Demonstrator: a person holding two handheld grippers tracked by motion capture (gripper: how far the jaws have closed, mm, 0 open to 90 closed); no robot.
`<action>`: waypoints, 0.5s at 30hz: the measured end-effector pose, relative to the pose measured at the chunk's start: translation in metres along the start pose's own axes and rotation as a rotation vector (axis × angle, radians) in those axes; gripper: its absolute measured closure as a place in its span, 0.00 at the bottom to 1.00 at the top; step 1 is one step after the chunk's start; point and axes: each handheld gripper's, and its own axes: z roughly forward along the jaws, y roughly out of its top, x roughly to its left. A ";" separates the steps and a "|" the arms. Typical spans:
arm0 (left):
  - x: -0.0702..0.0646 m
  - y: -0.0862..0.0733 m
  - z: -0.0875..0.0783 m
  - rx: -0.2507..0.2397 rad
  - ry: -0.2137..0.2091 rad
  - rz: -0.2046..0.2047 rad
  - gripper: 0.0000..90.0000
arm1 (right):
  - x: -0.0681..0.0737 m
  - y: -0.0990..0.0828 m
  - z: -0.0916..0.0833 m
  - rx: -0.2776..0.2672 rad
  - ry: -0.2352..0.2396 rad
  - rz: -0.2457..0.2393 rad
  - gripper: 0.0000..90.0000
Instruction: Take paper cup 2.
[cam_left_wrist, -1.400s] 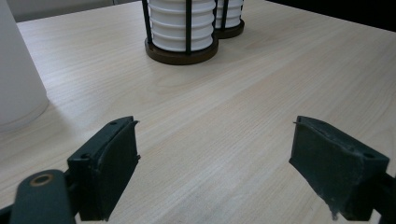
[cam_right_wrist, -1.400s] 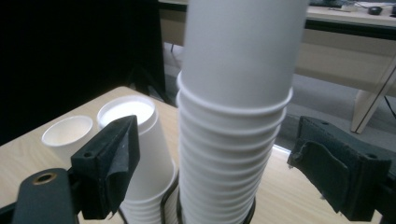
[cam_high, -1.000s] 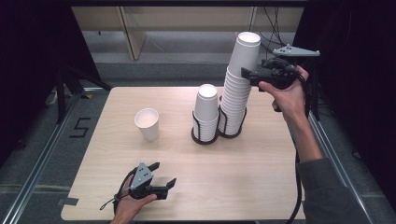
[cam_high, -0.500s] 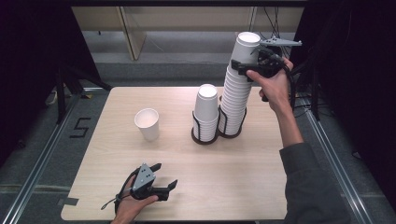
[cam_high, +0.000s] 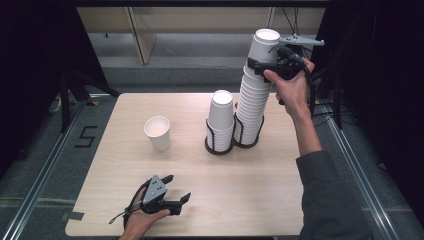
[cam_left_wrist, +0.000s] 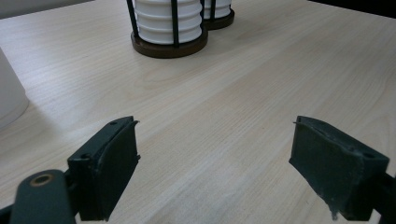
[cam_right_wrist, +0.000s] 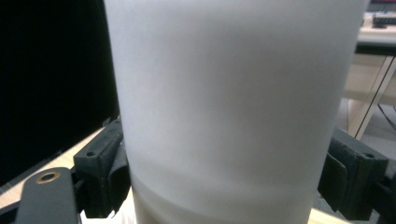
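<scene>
A tall stack of white paper cups (cam_high: 251, 107) stands in the right ring of a black wire holder (cam_high: 220, 149); a shorter stack (cam_high: 221, 117) fills the left ring. My right gripper (cam_high: 257, 64) is level at the tall stack's top. Its jaws sit on both sides of the top cup (cam_right_wrist: 233, 93), pads against its wall with no gap showing. A single white cup (cam_high: 157, 132) stands upright, apart, on the table's left half. My left gripper (cam_high: 179, 187) rests near the front edge, open, with bare wood between its jaws (cam_left_wrist: 215, 158).
The light wood table (cam_high: 260, 195) has dark floor and metal rails on both sides. In the left gripper view the holder's base (cam_left_wrist: 170, 46) lies ahead and the single cup's wall (cam_left_wrist: 9, 98) is at the left edge.
My right gripper has moved left and slightly up onto the tall stack's top cup, which now sits between its jaws. The left gripper has stayed put.
</scene>
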 end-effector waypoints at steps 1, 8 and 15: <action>-0.001 0.000 0.000 0.001 -0.001 0.001 0.16 | 0.001 0.002 0.000 -0.007 -0.003 0.002 0.19; -0.001 0.000 0.000 0.004 -0.005 0.003 0.16 | 0.005 0.021 -0.012 -0.061 -0.037 -0.017 0.20; 0.000 0.000 0.000 0.004 -0.005 0.002 0.16 | 0.004 0.038 -0.029 -0.154 -0.057 -0.005 0.20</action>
